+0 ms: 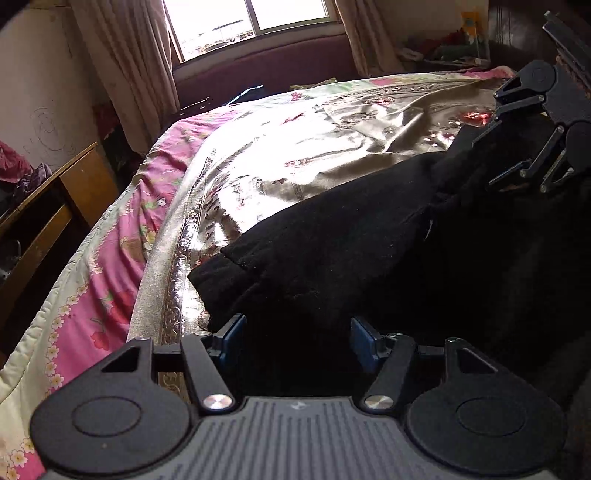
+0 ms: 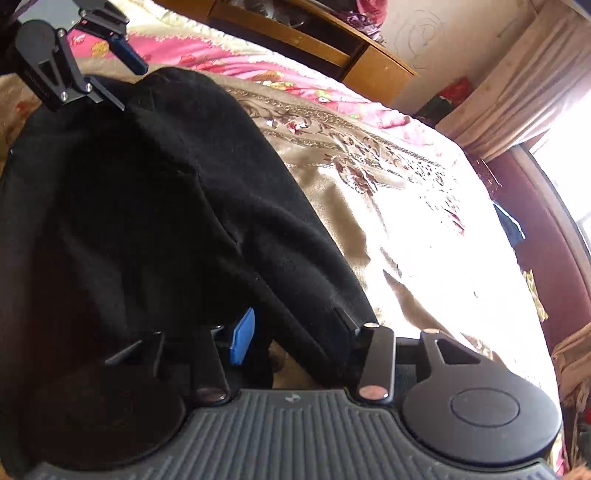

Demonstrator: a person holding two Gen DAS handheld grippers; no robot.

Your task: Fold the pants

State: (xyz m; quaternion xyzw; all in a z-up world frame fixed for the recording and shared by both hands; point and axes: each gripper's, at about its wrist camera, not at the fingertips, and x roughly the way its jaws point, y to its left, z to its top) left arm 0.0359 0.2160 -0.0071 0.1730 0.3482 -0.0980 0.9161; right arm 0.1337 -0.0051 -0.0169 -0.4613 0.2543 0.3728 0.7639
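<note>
Black pants [image 1: 369, 240] lie bunched on the bed's shiny gold cover [image 1: 295, 147]; a cuffed leg end [image 1: 218, 273] points left. They also fill the left of the right wrist view [image 2: 147, 203]. My left gripper [image 1: 297, 343] stands open, its blue pads [image 1: 231, 338] either side of the black cloth at the near edge. It also shows in the right wrist view [image 2: 122, 77], open over the pants' far end. My right gripper [image 2: 291, 334] is open with cloth lying between its fingers; it also shows in the left wrist view [image 1: 491, 162], at the pants.
A pink floral quilt [image 1: 110, 277] hangs over the bed's left edge. A wooden desk [image 1: 48, 214] stands beside the bed. A window with curtains [image 1: 251, 22] and a dark red headboard [image 1: 266, 70] are at the far end.
</note>
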